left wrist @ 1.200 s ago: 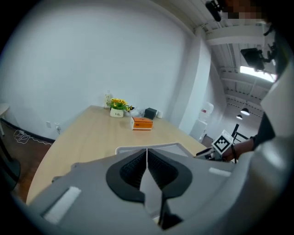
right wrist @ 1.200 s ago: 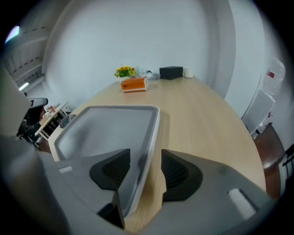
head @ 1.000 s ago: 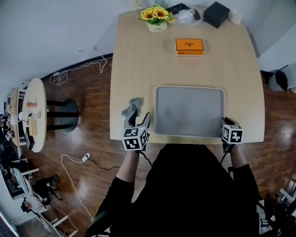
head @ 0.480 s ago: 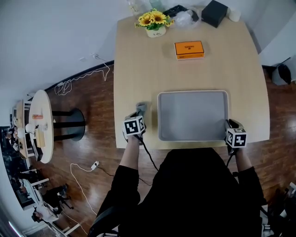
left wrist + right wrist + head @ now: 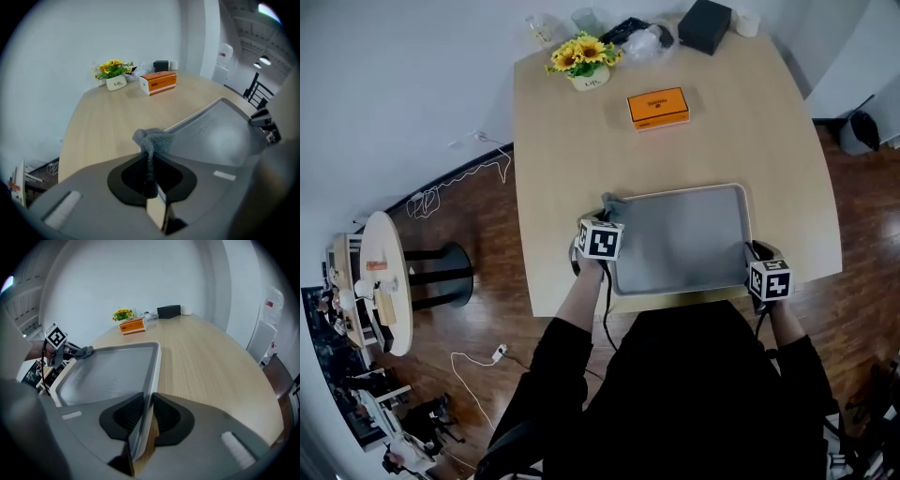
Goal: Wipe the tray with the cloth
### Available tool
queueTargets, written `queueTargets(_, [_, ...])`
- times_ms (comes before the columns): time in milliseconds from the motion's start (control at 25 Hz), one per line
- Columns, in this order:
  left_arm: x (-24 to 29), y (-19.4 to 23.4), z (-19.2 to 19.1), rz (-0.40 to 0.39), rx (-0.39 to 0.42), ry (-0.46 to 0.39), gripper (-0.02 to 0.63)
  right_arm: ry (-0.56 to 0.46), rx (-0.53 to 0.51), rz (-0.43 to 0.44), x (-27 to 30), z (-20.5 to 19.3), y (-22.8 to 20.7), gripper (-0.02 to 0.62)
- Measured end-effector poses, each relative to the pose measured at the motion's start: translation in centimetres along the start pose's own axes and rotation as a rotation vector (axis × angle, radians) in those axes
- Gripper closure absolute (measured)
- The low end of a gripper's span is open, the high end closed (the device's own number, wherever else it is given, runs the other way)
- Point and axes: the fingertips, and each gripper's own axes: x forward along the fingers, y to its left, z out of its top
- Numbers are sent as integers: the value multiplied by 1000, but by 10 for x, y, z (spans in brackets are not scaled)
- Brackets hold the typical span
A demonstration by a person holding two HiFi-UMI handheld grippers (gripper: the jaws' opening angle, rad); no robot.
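Your left gripper (image 5: 607, 214) holds the cloth (image 5: 612, 202) pinched tight in its fingers, at the upper left corner of the tray (image 5: 684, 234). The smooth grey floor of the tray runs rightwards from there, with nothing in it. Your right gripper (image 5: 757, 255) clamps the right rim. On the worktop (image 5: 572, 141) the box (image 5: 658, 108) stands well apart.

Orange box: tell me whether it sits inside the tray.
No, the orange box lies on the table, well beyond the tray.
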Motion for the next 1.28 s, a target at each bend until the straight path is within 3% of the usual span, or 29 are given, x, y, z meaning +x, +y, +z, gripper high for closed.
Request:
queueTargets(120, [5, -12, 1, -25, 54, 29, 603, -14, -5, 0, 1, 1, 1, 528])
queueTargets(280, [17, -32, 5, -57, 51, 63, 603, -25, 2, 16, 1, 0, 3, 528])
queueTargets(440, [21, -91, 36, -187, 51, 67, 603, -36, 10, 42, -1, 2, 1, 525])
queueTargets(680, [44, -213, 107, -326, 304, 0, 603, -46, 4, 62, 0, 1, 3, 522])
queueTargets(920, [58, -291, 146, -370, 489, -6, 603, -44, -6, 93, 2, 4, 3, 517])
queueTargets(1040, [39, -322, 124, -480, 529, 39, 601, -44, -2, 107, 0, 1, 3, 517])
queueTargets(1120, [19, -339, 93, -563, 551, 73, 601, -44, 2, 118, -2, 0, 2, 515])
queueTargets(1280, [-16, -355, 28, -655, 604, 114, 601, -45, -5, 125, -3, 1, 1, 512])
